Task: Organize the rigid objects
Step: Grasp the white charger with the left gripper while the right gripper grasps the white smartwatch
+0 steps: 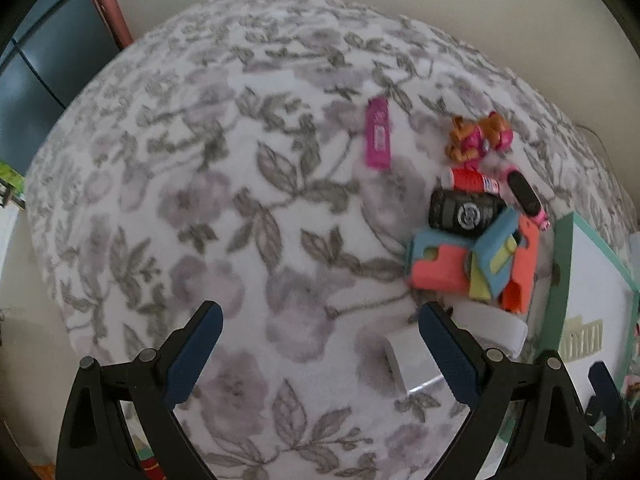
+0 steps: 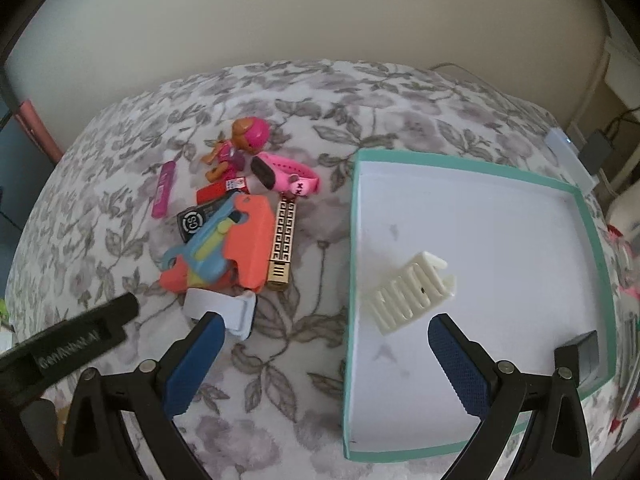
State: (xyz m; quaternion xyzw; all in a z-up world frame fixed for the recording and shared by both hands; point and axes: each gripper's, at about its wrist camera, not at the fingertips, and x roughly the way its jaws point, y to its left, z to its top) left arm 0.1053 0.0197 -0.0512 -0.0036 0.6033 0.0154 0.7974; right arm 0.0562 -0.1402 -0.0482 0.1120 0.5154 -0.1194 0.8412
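A pile of small objects lies on the floral blanket (image 2: 304, 380): an orange and blue toy (image 2: 236, 240), a gold patterned bar (image 2: 283, 248), a pink watch (image 2: 286, 176), a toy dog figure (image 2: 240, 140), a magenta stick (image 2: 164, 189), a black disc-marked case (image 2: 198, 218) and a white block (image 2: 222, 310). A teal-rimmed white tray (image 2: 352, 240) holds a cream comb-like piece (image 2: 412, 290) and a dark box (image 2: 584, 354). My right gripper (image 2: 326, 364) is open over the tray's left rim. My left gripper (image 1: 320, 354) is open over the blanket, left of the pile (image 1: 472, 256).
The blanket covers a rounded surface with a beige wall behind. Cables and a charger (image 2: 598, 148) lie at the far right. A dark cabinet (image 1: 36, 72) stands at the left. The left gripper's body (image 2: 68, 348) shows in the right wrist view.
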